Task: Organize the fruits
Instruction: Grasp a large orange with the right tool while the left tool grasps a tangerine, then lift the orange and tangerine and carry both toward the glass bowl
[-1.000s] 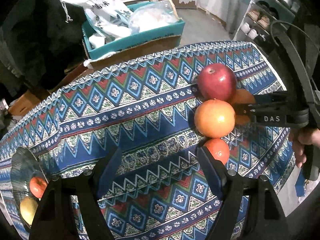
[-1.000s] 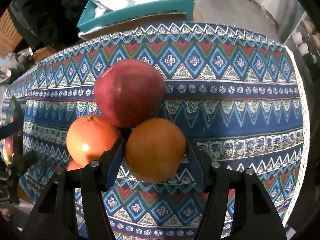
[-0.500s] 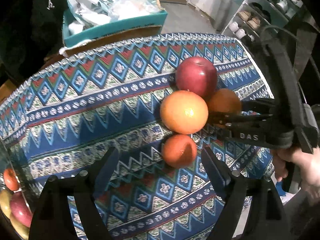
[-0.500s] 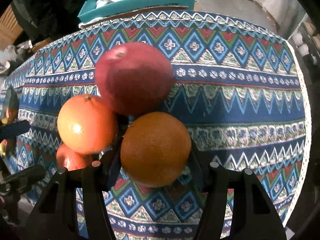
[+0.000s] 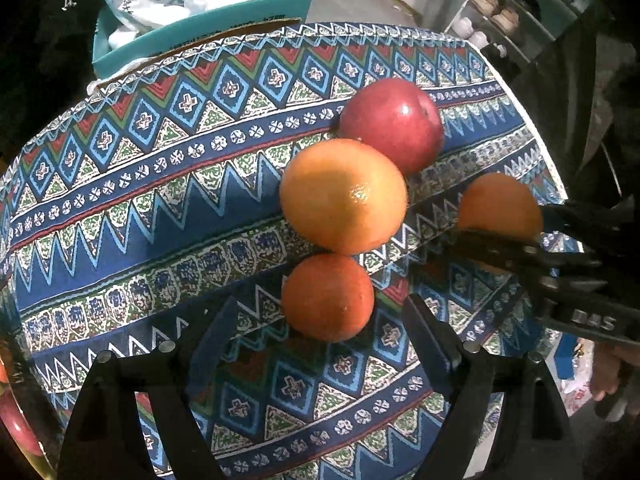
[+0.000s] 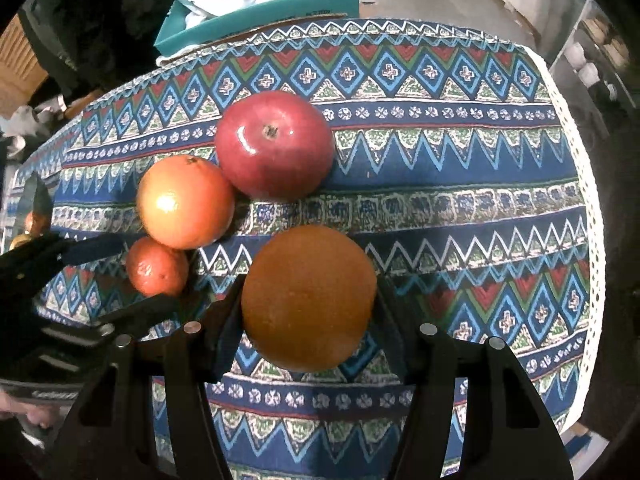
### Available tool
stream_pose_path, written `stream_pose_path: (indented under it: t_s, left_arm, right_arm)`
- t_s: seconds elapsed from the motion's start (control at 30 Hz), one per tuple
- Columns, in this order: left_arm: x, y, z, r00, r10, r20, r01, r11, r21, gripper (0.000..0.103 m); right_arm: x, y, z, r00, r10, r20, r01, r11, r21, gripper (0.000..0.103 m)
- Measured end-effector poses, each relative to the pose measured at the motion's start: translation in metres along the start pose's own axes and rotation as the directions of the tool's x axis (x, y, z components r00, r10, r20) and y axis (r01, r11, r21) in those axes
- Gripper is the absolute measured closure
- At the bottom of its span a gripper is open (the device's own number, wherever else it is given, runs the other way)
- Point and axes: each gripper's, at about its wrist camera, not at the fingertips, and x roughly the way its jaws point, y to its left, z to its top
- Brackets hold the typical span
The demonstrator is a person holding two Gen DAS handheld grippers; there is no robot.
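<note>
My right gripper [image 6: 308,300] is shut on a dull orange [image 6: 308,298] and holds it above the patterned tablecloth [image 6: 440,176]; the same orange shows in the left wrist view [image 5: 500,206]. A red apple [image 6: 275,145] [image 5: 394,124], a bright orange [image 6: 185,202] [image 5: 343,196] and a small tangerine [image 6: 157,267] [image 5: 328,297] lie together on the cloth. My left gripper [image 5: 320,320] is open, its fingers either side of the tangerine, not touching it.
A teal box [image 5: 200,28] with bags stands beyond the table's far edge. A shiny bowl [image 5: 16,412] holding fruit is at the left edge of the left wrist view. Shelves [image 5: 520,12] stand at the back right. The cloth's right edge [image 6: 588,200] is close.
My right gripper has lifted the dull orange away from the apple and the bright orange, back and to the right. My left gripper has moved forward around the tangerine.
</note>
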Motion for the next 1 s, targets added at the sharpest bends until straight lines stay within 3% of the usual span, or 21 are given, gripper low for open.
stream_pose_path:
  t_s: [0.1,0.17,0.3,0.43,1.0]
  left_arm:
    - [0.005,-0.002,0.000,1.000,-0.002,-0.005,0.002,1.000,-0.006,0.018]
    - [0.006,0.000,0.000,1.000,0.001,0.000,-0.001,1.000,-0.005,0.025]
    - [0.008,0.000,0.000,1.000,-0.031,-0.003,0.031,1.000,0.004,0.054]
    - [0.002,-0.002,-0.006,1.000,0.016,0.027,-0.017,0.999,0.035,0.055]
    - [-0.063,0.008,-0.019,0.990,0.022,0.141,-0.029,0.999,0.045,0.056]
  right_arm:
    - [-0.007,-0.001,-0.005,1.000,0.003,0.008,-0.003,1.000,-0.009,0.043]
    - [-0.011,0.000,-0.005,1.000,-0.002,0.011,0.002,1.000,-0.019,0.043]
    - [-0.008,0.006,-0.008,1.000,-0.004,0.004,0.004,0.999,-0.038,0.043]
    - [0.000,0.018,-0.005,1.000,-0.005,0.000,0.005,0.998,-0.063,0.043]
    - [-0.043,0.047,0.006,0.995,0.011,0.096,0.001,0.992,-0.125,0.043]
